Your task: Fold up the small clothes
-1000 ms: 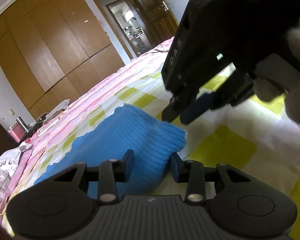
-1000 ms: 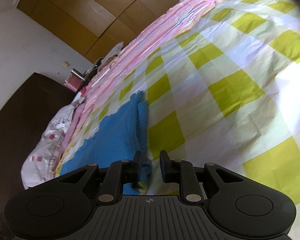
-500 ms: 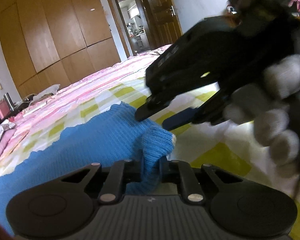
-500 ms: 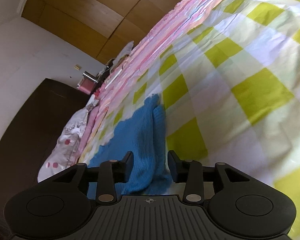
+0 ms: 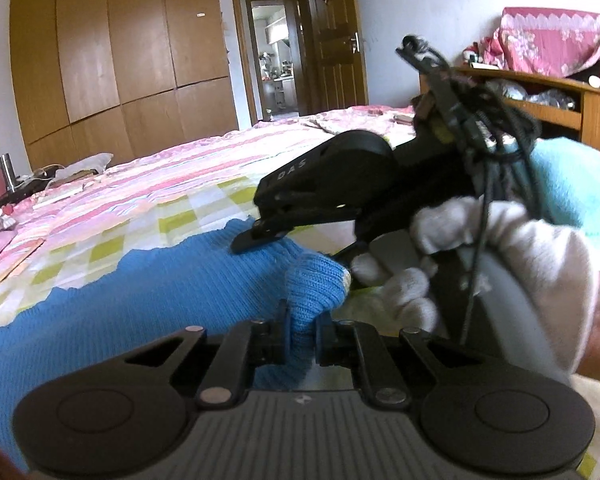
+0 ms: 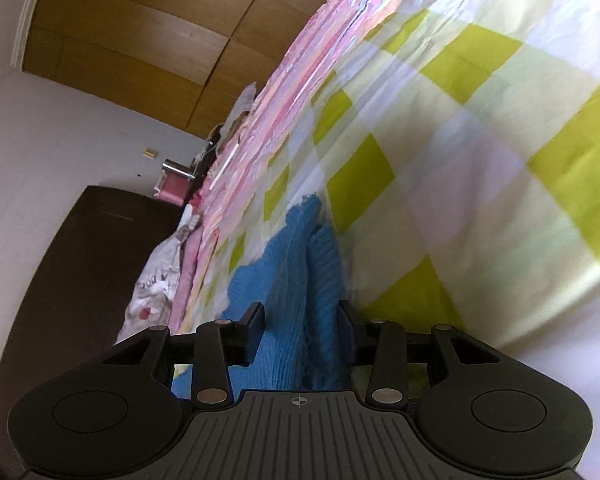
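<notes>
A blue knit garment (image 5: 148, 292) lies on the checked bed sheet (image 6: 480, 160) and spreads to the left. My left gripper (image 5: 300, 334) is shut on its bunched near corner, which stands up in a small hump. My right gripper (image 6: 302, 318) has its jaws apart, and a doubled fold of the same blue garment (image 6: 300, 264) runs between its fingers. In the left wrist view a white-gloved hand (image 5: 500, 248) holds that right gripper, and one of its fingers (image 5: 252, 240) rests over the garment's far edge, just beyond my left gripper.
A pink striped blanket (image 5: 140, 184) covers the far side of the bed. A teal cloth (image 5: 572, 184) lies at the right behind the gloved hand. A wooden desk (image 5: 560, 108), a wardrobe (image 5: 120, 60) and an open door (image 5: 276, 48) stand beyond. A dark headboard (image 6: 80, 260) stands at the left.
My left gripper has shut on the garment's corner and raised it into a hump. My right gripper has opened and slid forward, so the blue fold now lies between its fingers.
</notes>
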{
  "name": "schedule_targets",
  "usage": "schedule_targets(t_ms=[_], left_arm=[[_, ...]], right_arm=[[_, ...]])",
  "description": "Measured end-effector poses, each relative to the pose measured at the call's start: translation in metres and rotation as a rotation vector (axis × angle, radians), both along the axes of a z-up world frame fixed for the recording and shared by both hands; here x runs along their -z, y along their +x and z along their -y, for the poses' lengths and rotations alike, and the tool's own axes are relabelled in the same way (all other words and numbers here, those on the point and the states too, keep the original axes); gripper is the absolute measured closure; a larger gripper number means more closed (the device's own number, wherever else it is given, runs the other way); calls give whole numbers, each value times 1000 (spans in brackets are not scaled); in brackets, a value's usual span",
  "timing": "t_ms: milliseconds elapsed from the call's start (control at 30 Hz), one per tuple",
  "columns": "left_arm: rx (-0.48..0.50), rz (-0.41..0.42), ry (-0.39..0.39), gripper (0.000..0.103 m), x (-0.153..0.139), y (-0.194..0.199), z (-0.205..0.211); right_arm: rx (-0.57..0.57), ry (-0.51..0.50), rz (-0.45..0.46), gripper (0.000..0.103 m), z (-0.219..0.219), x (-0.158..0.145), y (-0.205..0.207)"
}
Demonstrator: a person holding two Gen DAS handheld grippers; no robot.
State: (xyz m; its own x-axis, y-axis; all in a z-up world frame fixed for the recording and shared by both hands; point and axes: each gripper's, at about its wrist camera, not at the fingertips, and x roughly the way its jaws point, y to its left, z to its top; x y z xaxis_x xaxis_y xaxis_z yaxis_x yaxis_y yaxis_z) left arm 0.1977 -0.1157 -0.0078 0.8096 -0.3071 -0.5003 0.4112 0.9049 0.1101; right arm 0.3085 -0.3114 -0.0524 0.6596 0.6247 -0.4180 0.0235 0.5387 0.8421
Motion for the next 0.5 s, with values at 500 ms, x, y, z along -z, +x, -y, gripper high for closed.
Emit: schedule_targets(t_ms=[500], left_arm=[[-3, 14, -54, 86, -16, -6, -18]], right_arm=[[6, -78, 10, 82, -14, -21, 2]])
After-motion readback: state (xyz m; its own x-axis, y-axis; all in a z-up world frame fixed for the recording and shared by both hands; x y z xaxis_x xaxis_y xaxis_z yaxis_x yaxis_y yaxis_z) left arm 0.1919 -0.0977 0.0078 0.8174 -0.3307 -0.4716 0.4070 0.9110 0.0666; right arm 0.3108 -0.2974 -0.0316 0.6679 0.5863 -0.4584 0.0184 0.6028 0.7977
